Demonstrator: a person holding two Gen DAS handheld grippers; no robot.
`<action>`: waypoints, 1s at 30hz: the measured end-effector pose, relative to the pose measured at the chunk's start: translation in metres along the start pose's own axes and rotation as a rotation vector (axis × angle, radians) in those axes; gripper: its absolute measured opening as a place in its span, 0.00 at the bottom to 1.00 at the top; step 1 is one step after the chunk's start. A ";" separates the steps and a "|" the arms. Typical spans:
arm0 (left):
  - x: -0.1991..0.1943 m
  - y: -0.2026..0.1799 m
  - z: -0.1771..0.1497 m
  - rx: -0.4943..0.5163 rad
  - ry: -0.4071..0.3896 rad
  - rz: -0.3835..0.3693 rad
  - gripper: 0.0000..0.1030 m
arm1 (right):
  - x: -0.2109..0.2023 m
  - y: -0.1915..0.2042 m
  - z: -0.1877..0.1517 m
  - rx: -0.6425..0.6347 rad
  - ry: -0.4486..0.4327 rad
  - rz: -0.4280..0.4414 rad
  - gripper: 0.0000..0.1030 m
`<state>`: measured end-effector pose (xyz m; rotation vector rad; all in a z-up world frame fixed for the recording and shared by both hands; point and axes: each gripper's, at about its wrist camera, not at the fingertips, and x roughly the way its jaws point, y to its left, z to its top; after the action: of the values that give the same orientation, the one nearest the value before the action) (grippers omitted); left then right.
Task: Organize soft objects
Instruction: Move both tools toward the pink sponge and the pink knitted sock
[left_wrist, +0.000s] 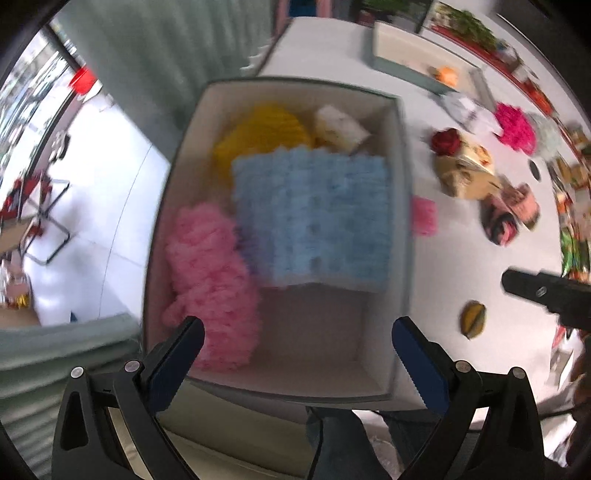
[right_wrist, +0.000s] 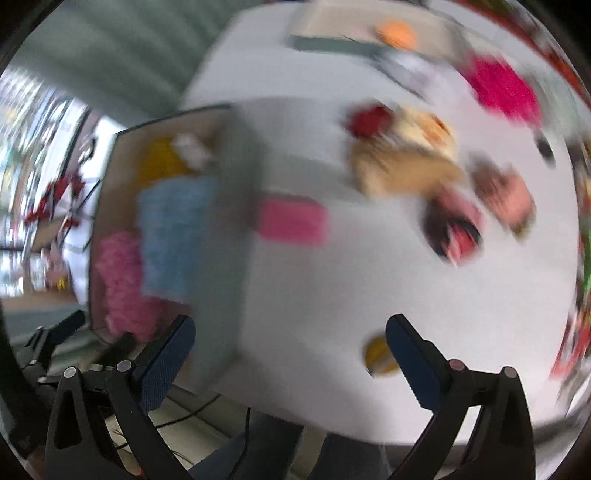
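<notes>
Both of your tools are empty right now. Your left hand-held gripper (left_wrist: 297, 350) hangs over the box (left_wrist: 400, 229) with its jaws spread wide and nothing between them, and your right hand-held gripper (right_wrist: 290, 349) is just as wide and just as empty above the bare tabletop (right_wrist: 314, 295).

Part of the sorting looks done. Straight ahead of your left hand-held gripper, inside the box, lie a blue knitted cloth (left_wrist: 314, 218), a fluffy pink piece (left_wrist: 210, 280) against the near-left wall, a yellow knitted piece (left_wrist: 258, 136) at the far end and a small pale packet (left_wrist: 340, 125) beside it. The near end of the box floor is bare, so there is room.

Plenty is left. Ahead of your right hand-held gripper, just outside the box wall, a small pink cloth (right_wrist: 291, 221) lies on the tabletop. Farther off sit a tan bundle with a red flower (right_wrist: 402, 155), a dark and red soft thing (right_wrist: 454, 229), a magenta fluffy piece (right_wrist: 506, 88) and more that the blur hides. A small yellow object (right_wrist: 378, 354) lies by your right finger. I would call it under halfway.
</notes>
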<state>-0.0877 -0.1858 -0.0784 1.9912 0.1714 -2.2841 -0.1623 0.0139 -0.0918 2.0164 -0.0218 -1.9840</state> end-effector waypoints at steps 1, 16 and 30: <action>-0.002 -0.009 0.001 0.023 -0.004 -0.001 0.99 | 0.002 -0.016 -0.007 0.040 0.012 -0.009 1.00; 0.031 -0.175 0.024 0.336 0.065 -0.233 0.99 | 0.005 -0.160 -0.076 0.393 0.064 -0.026 1.00; 0.101 -0.160 0.012 0.282 0.185 -0.092 0.99 | 0.027 -0.191 -0.085 0.397 0.152 -0.022 1.00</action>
<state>-0.1378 -0.0303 -0.1740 2.3802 -0.0490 -2.2849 -0.1171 0.2070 -0.1628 2.4124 -0.3893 -1.9530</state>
